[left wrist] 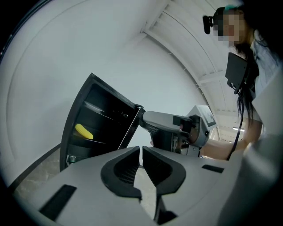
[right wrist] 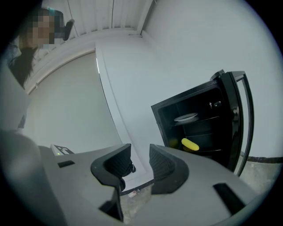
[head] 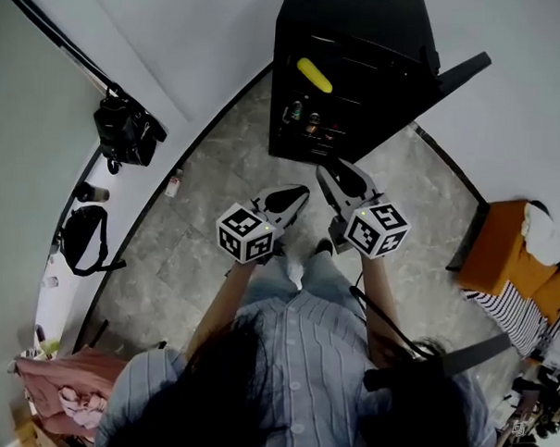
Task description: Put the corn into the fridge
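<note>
Yellow against the black interior, the corn (head: 314, 75) lies on a shelf inside the fridge (head: 363, 22), near the top centre of the head view. It lies slantwise and touches neither gripper. The fridge door (head: 458, 73) stands swung open toward the upper right. A few small cans or bottles (head: 305, 115) stand on a lower shelf. In the right gripper view a plate (right wrist: 185, 117) sits on the shelf above the corn.

Both tongs are empty and hang in front of the fridge at the middle of the head view, well apart from it. The left gripper (head: 293, 198) has its jaws drawn together to a thin slit with nothing in them. The right gripper (head: 337, 179) is released, its jaws standing apart around bare air.

Judged from its look, the cob should be light and stiff, so a firm pinch would not crush it. Its round, tapering body would roll on the shelf or twist in a loose grip. The safest hold would be across the thick middle, jaws square to its length, where the bumpy kernels give the pads some bite. The narrow tip would likely slip out. Whether it is a real cob or a plastic one cannot be told. With the corn already shelved, only the door seems left to close.
</note>
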Demonstrator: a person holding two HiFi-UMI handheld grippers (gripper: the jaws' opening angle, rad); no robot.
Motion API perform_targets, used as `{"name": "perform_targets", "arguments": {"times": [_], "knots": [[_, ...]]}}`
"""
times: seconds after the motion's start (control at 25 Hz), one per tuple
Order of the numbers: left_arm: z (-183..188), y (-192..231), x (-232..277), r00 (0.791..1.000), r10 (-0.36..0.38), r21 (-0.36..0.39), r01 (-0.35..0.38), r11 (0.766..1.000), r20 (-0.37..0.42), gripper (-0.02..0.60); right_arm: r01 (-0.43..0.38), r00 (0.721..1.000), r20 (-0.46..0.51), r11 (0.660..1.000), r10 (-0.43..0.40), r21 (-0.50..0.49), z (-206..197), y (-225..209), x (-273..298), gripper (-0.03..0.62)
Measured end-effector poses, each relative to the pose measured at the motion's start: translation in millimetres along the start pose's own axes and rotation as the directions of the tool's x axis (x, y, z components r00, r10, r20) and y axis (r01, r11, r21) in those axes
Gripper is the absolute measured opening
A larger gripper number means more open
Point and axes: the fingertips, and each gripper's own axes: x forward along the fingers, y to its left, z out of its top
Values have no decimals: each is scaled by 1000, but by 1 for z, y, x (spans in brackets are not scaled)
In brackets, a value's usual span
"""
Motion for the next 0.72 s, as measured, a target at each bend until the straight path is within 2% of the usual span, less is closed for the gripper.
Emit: {"name": "perform_targets", "arguments": {"times": [0.24,0.52,0.72], "knots": [[8,-9,7,999,22,-9,-22,1000,24,9,-17,1000,2,1000,17,6,8,-1,-14,132],[9,-37,17,994,84,-9,-84,996,71,9,-98,995,-11,995,98,0,10,3,-44,124],[-3,-68,21,987,132,-11,-132,991,92,9,-154,988,-23,988,154,1,3,6,-76,120]]}}
